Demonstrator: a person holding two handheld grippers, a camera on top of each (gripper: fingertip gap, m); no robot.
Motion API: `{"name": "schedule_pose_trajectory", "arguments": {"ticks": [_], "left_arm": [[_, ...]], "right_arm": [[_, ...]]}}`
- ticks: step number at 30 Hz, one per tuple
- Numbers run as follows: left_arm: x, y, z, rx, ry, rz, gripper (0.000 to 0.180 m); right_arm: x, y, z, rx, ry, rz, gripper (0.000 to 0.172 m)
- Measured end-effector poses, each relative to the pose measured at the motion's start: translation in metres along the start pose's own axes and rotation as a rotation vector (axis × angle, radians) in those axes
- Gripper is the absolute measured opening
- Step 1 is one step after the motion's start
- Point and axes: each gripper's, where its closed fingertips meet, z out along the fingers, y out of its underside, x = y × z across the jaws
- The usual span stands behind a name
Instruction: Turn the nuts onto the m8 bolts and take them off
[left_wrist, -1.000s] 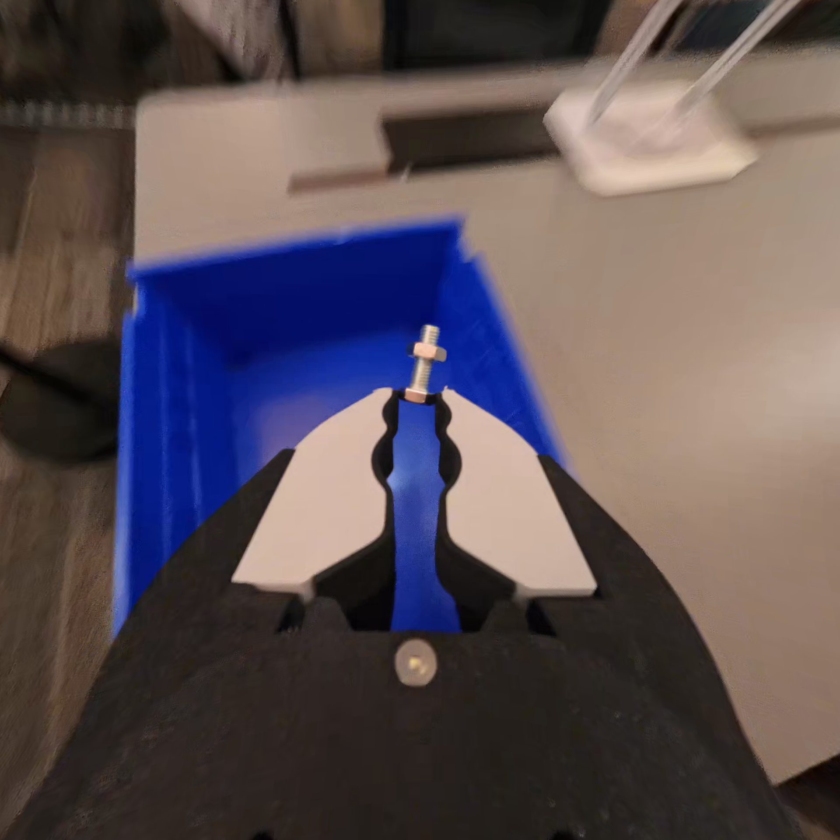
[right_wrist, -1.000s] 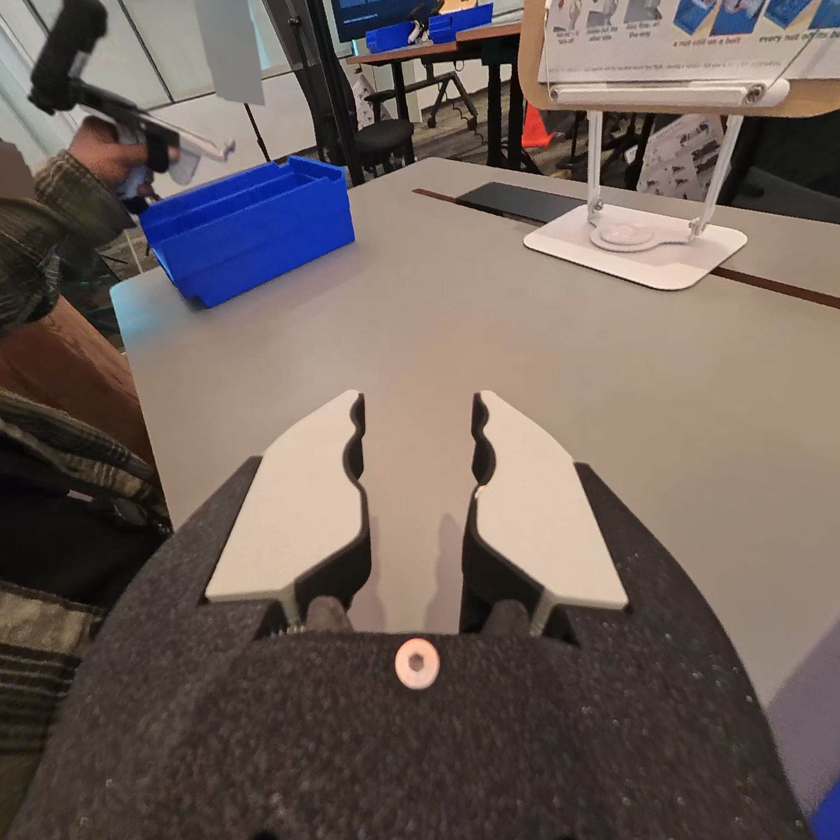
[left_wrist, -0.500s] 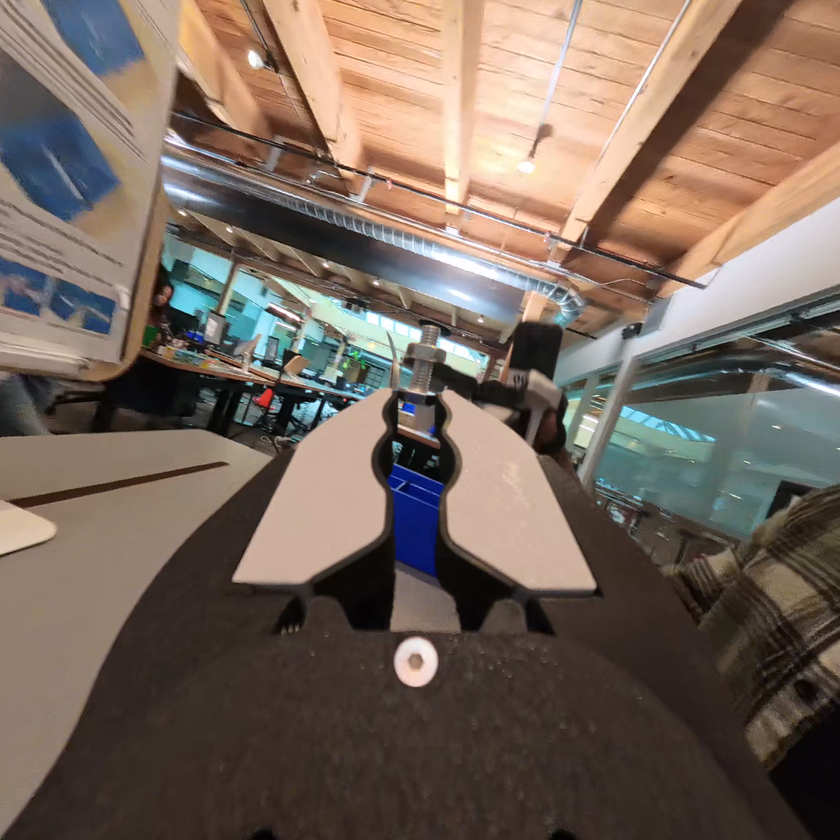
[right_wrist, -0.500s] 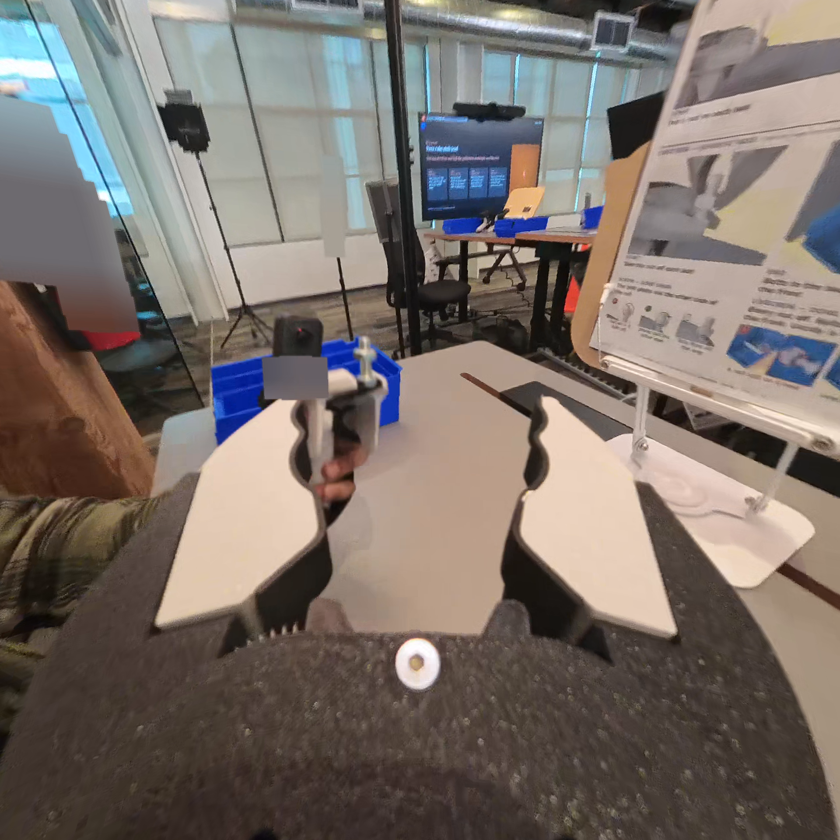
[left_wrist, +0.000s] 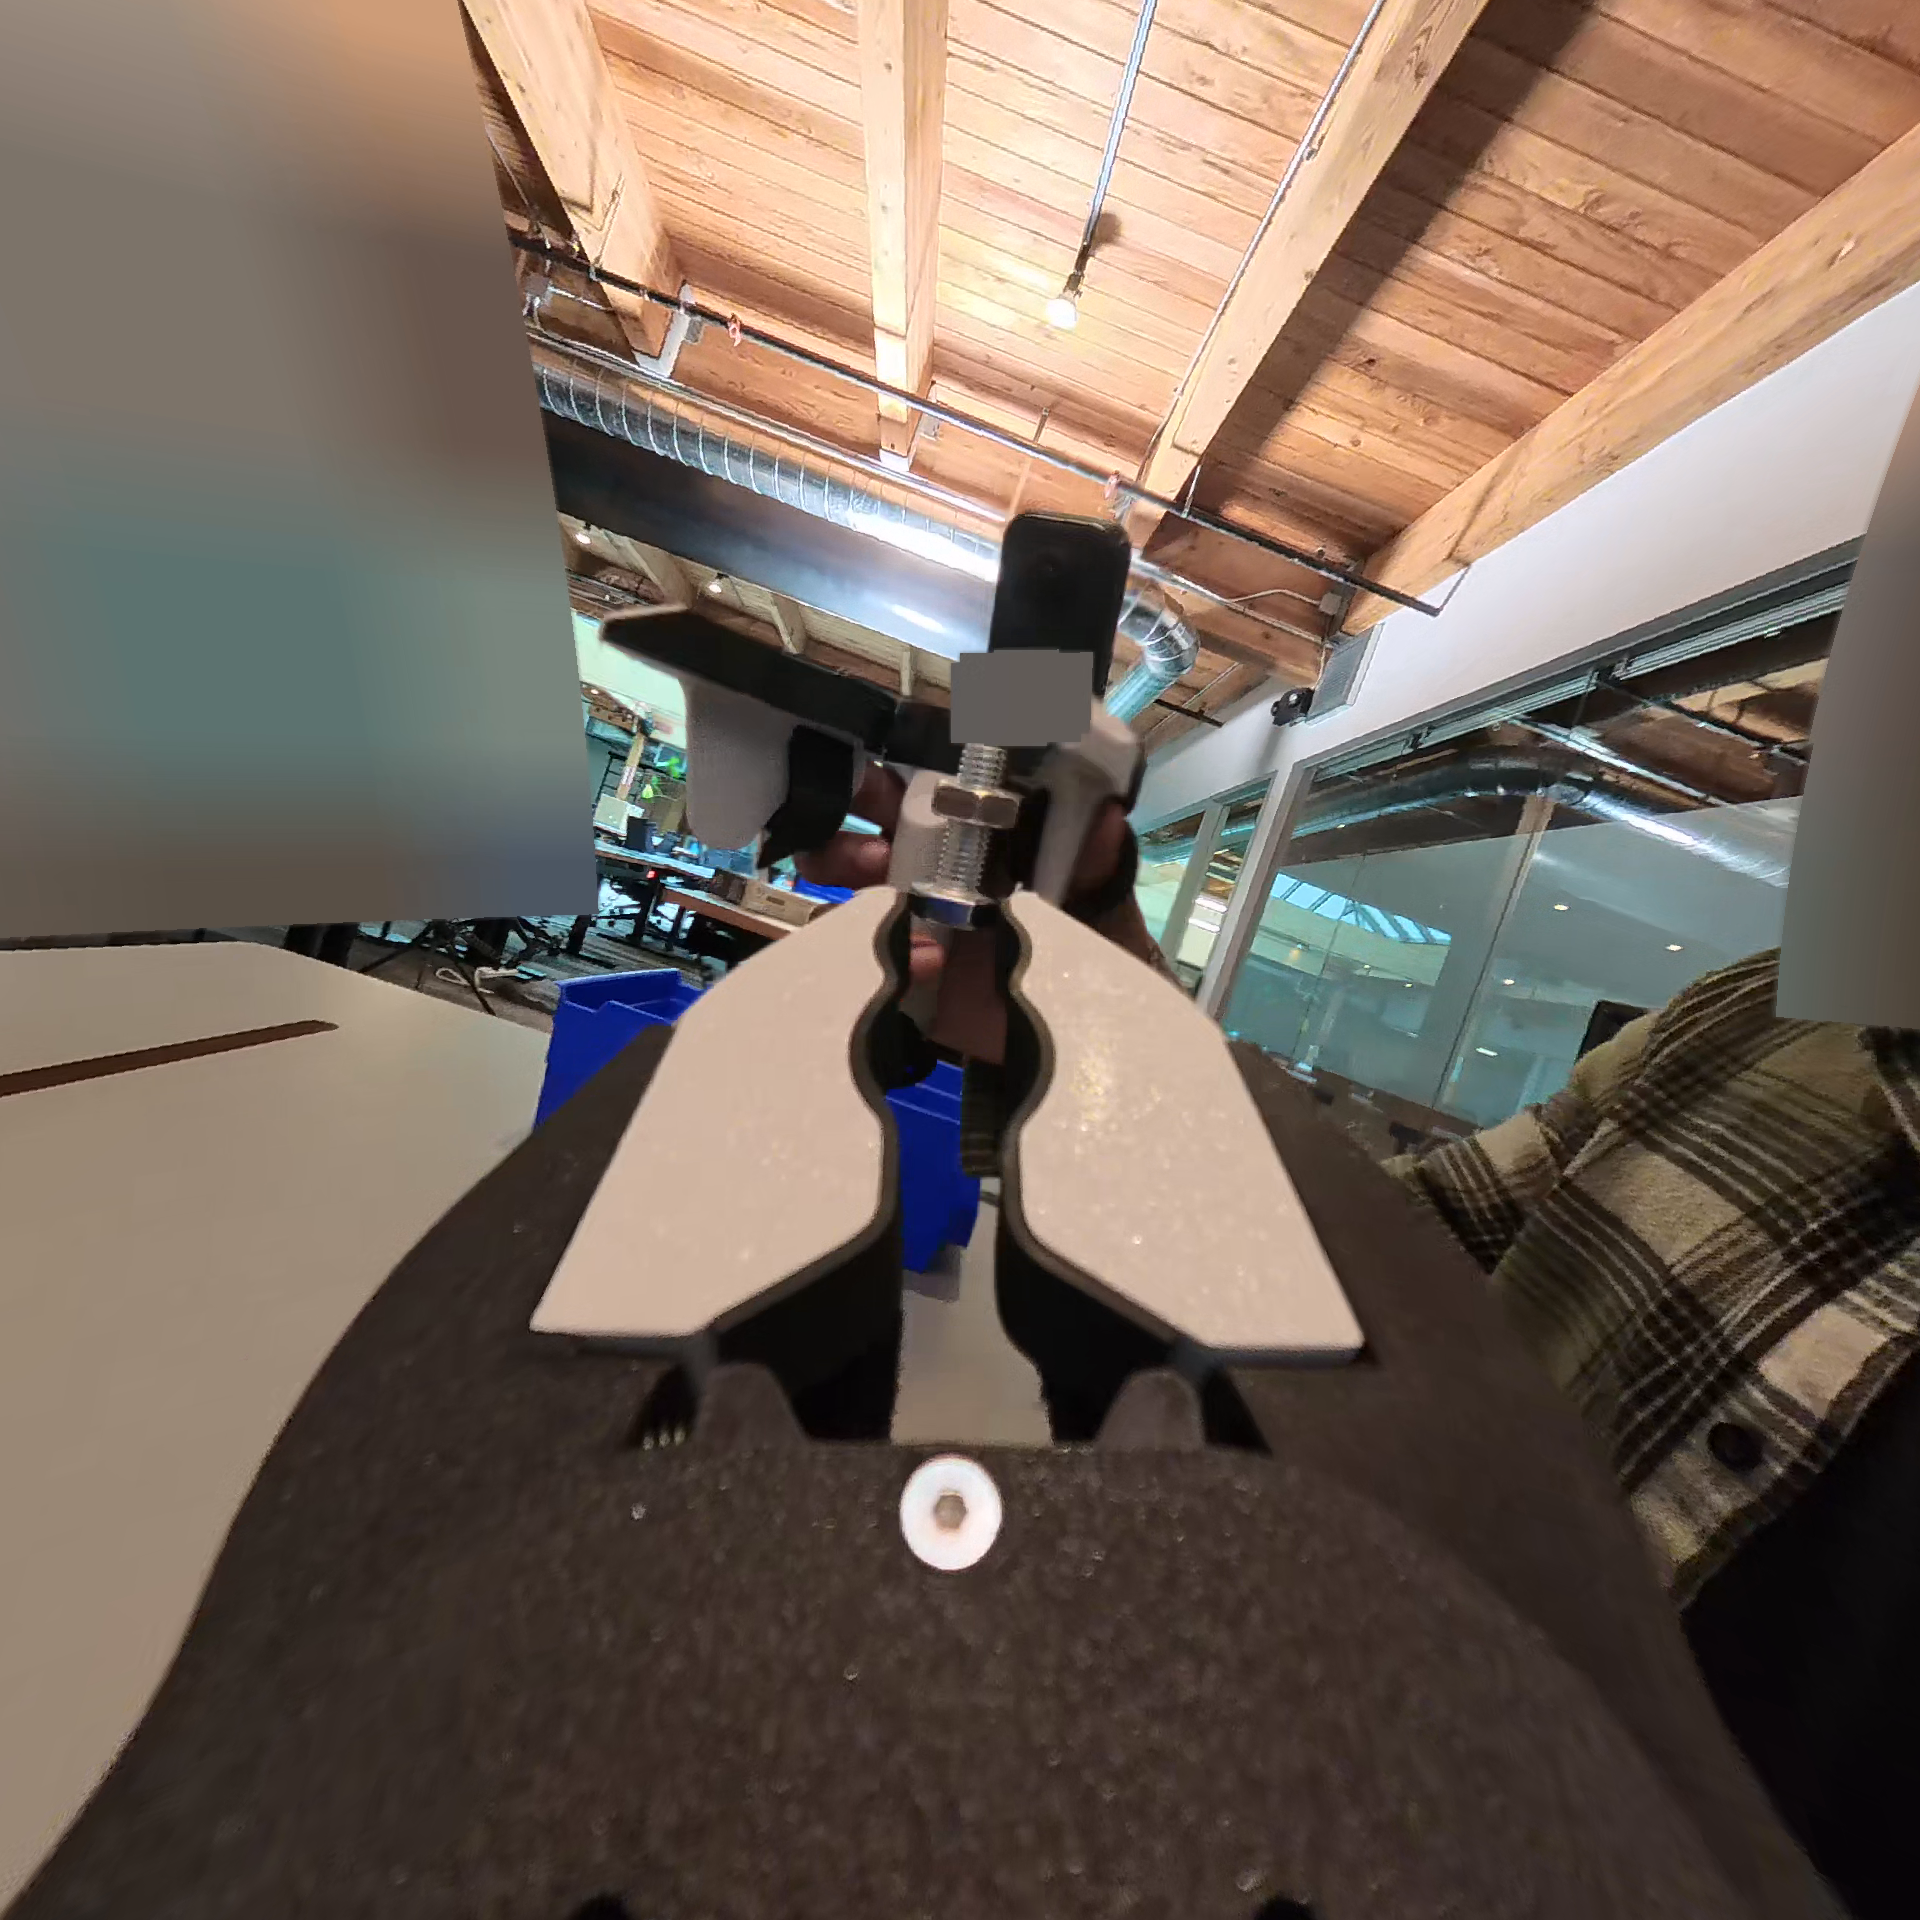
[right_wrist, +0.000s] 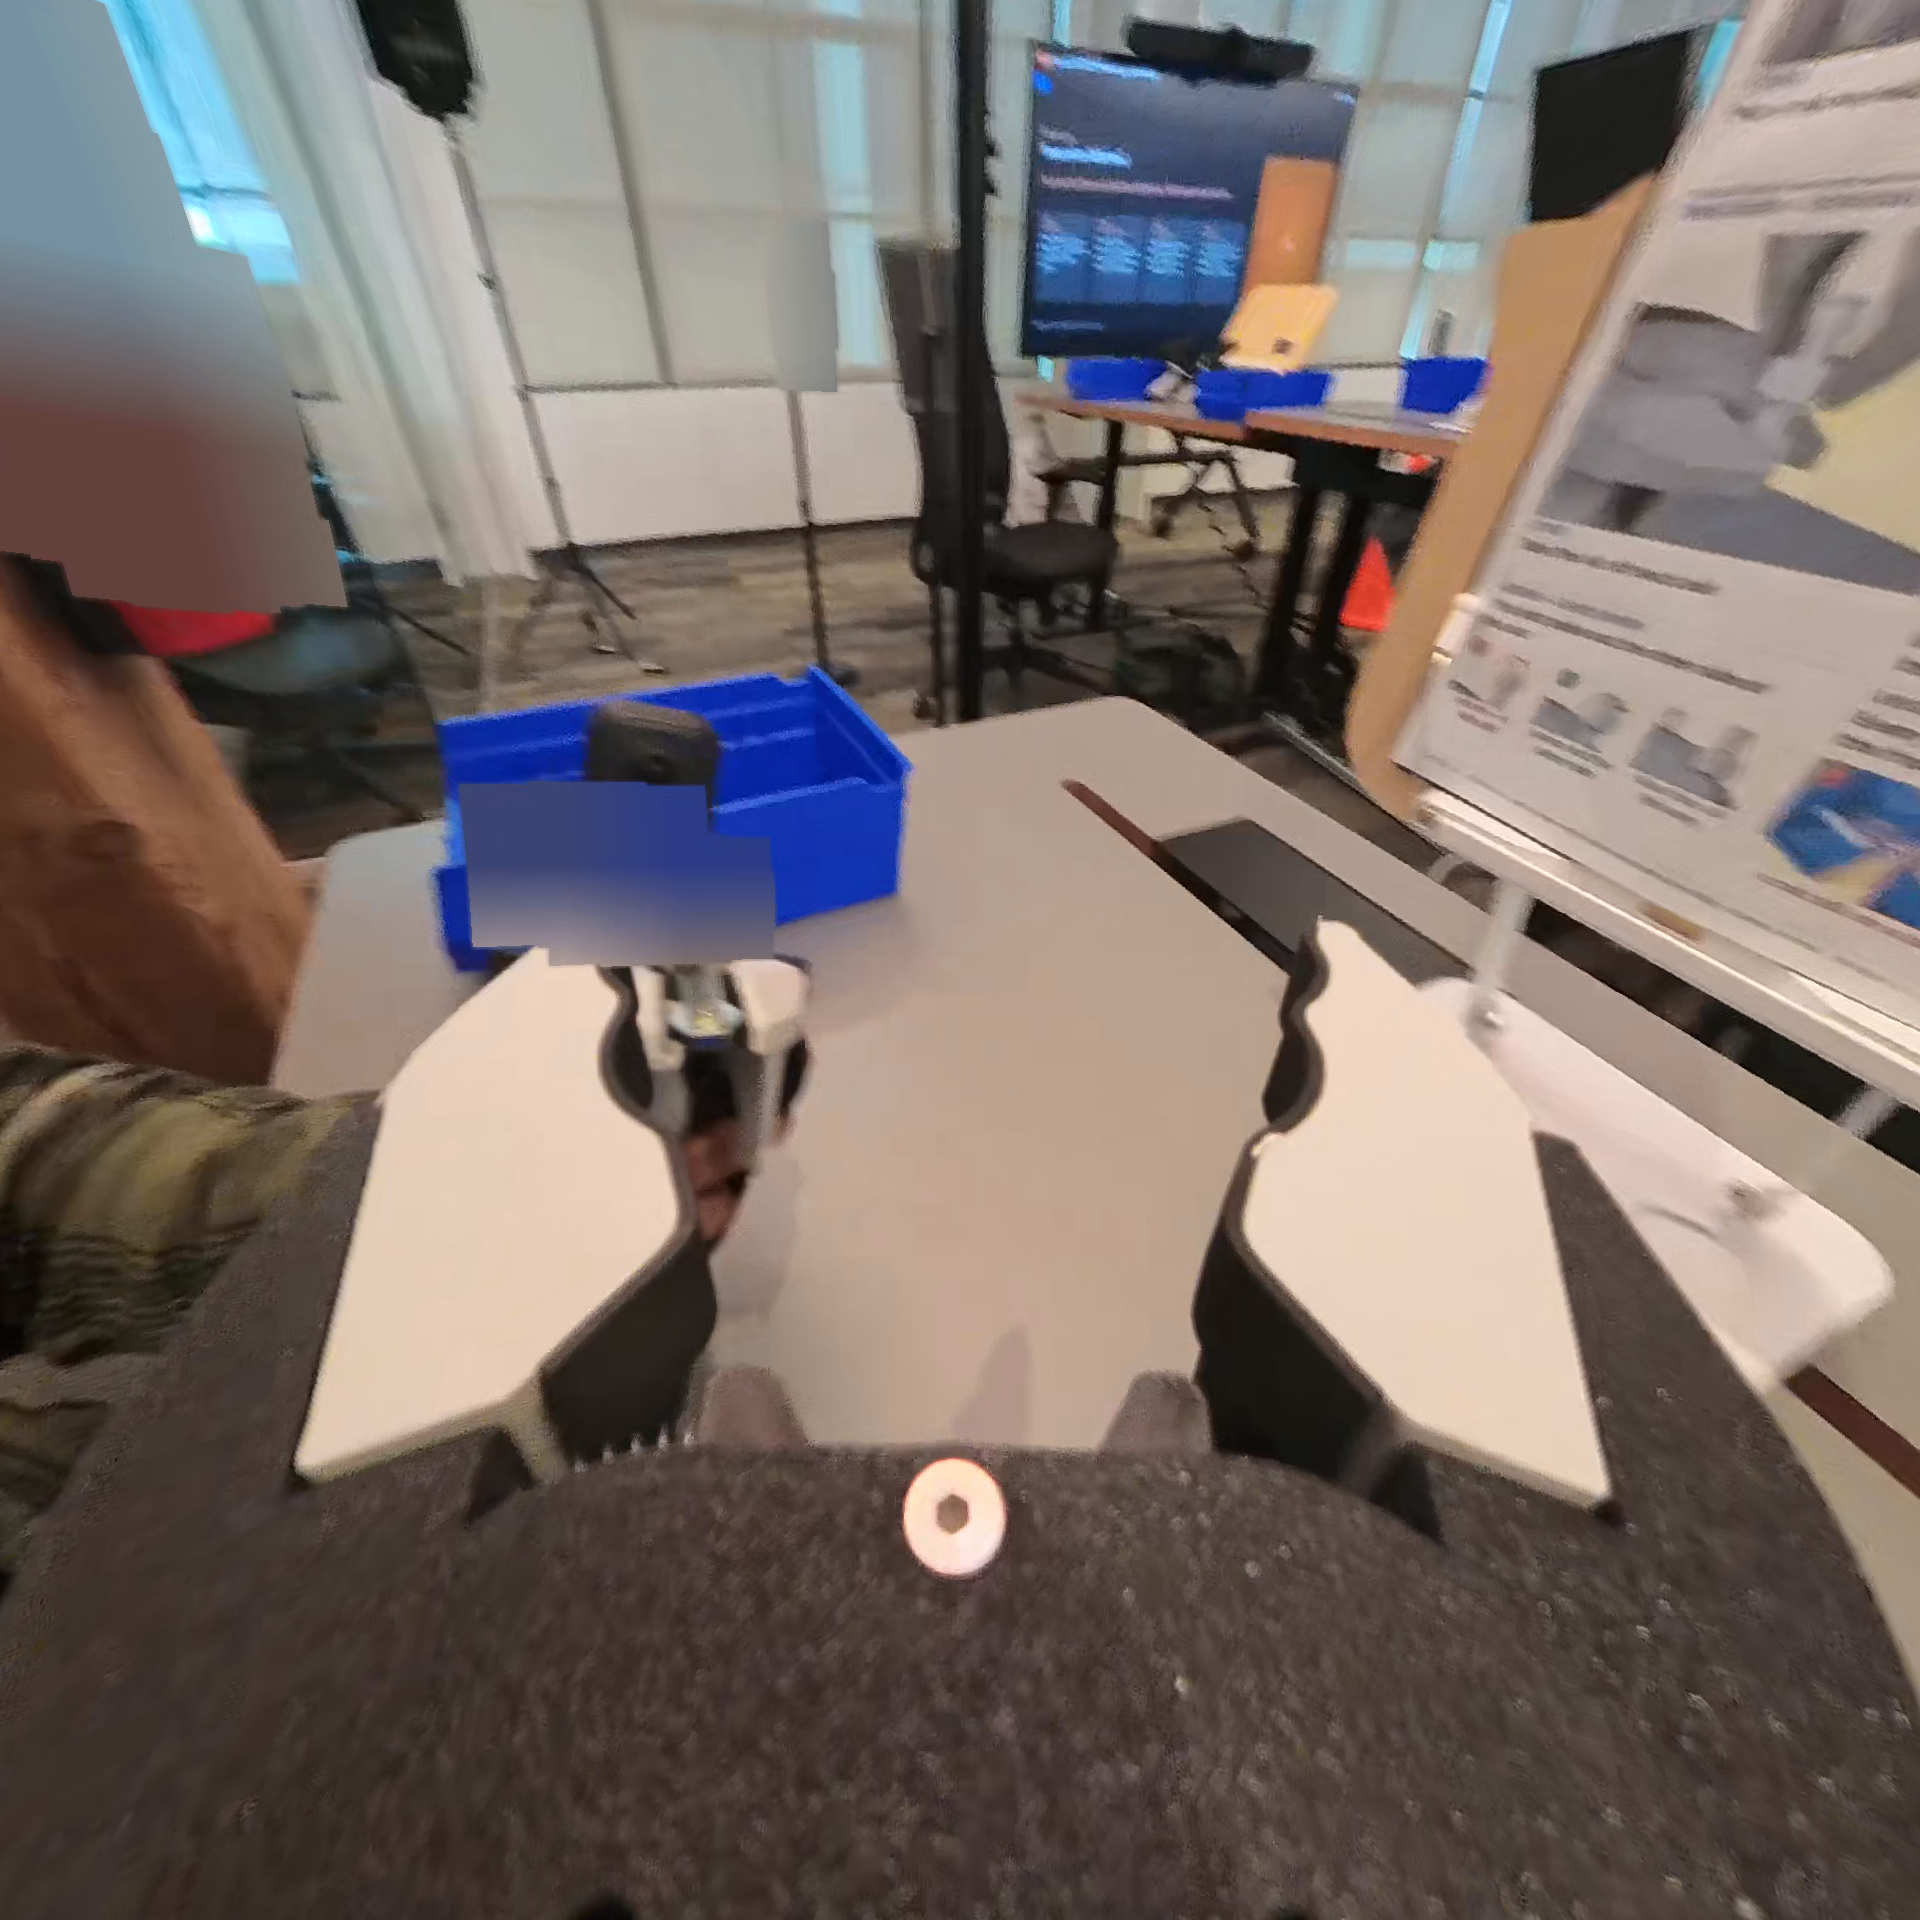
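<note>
Bolt (left_wrist: 964, 831), silvery and threaded, is being held upright above the table (right_wrist: 1018, 997), a hex nut (left_wrist: 972, 803) sitting partway down its shank. Its head is being pinched between the nearly closed tips of the left claw (left_wrist: 951, 914). The right claw (right_wrist: 956, 997) is being held wide open, gripping nothing.

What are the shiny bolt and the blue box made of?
The silver threaded bolt with its hex nut looks like bright metal, probably plated steel: it glints. The blue bin looks like smooth moulded plastic, evenly coloured with thin walls.
</note>
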Motion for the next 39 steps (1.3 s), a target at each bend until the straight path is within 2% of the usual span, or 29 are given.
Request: {"name": "schedule_pose_trajectory", "arguments": {"ticks": [2,4,5,6,9,11,12,14,15,17,19,21,23,26,30,32,34,37,39], "left_arm": [[0.003,0.001,0.002,-0.004,0.015,0.001,0.015],[0.005,0.003,0.003,-0.020,0.014,0.023,0.014],[0.004,0.004,0.003,-0.023,0.004,0.026,0.015],[0.005,0.004,0.002,-0.018,0.010,0.024,0.015],[0.005,0.004,0.002,-0.016,0.010,0.021,0.015],[0.006,0.006,0.005,-0.021,0.021,0.019,0.015],[0.007,0.007,0.006,-0.025,0.022,0.020,0.015],[0.002,0.010,0.005,-0.041,-0.014,0.029,0.015],[0.002,0.009,0.004,-0.036,-0.010,0.027,0.015],[0.003,0.006,0.002,-0.025,-0.003,0.028,0.015],[0.003,0.007,0.004,-0.030,0.002,0.024,0.015],[0.004,0.009,0.005,-0.027,0.011,0.019,0.015],[0.005,0.009,0.005,-0.029,0.008,0.025,0.015],[0.006,0.005,0.003,-0.013,0.014,0.027,0.015],[0.006,0.005,0.004,-0.007,0.024,0.013,0.015],[0.009,0.005,0.005,-0.010,0.030,0.020,0.015],[0.009,0.005,0.004,-0.013,0.025,0.033,0.015],[0.008,0.004,0.004,-0.011,0.026,0.025,0.015],[0.008,0.006,0.006,-0.014,0.034,0.016,0.015]], "right_arm": [[-0.016,0.003,0.011,-0.034,-0.054,-0.027,0.117],[-0.006,0.012,0.015,-0.098,0.019,-0.085,0.119],[0.003,0.014,0.011,-0.105,0.051,-0.084,0.127],[0.012,0.015,0.005,-0.105,0.074,-0.062,0.118],[0.001,0.005,0.001,-0.017,0.001,-0.010,0.116],[-0.017,0.012,0.013,-0.058,-0.064,-0.018,0.118],[-0.012,0.020,0.016,-0.098,-0.027,-0.034,0.118],[0.006,0.026,0.007,-0.131,0.047,-0.042,0.131],[0.011,0.028,0.000,-0.136,0.053,-0.033,0.126],[0.005,0.013,-0.004,-0.035,-0.001,0.021,0.115],[-0.012,0.009,0.003,-0.021,-0.067,0.019,0.115],[-0.016,0.014,0.010,-0.056,-0.056,-0.029,0.116],[-0.001,0.019,0.007,-0.083,0.004,-0.038,0.121],[0.009,0.010,-0.010,-0.025,0.007,0.008,0.113],[-0.017,0.009,0.004,-0.021,-0.082,0.004,0.113],[-0.008,0.018,0.007,-0.062,-0.027,-0.012,0.113],[0.012,0.018,-0.005,-0.055,0.046,0.005,0.112],[0.004,0.005,-0.011,0.024,-0.026,0.059,0.111],[-0.015,0.008,0.001,-0.001,-0.093,0.044,0.112]]}}
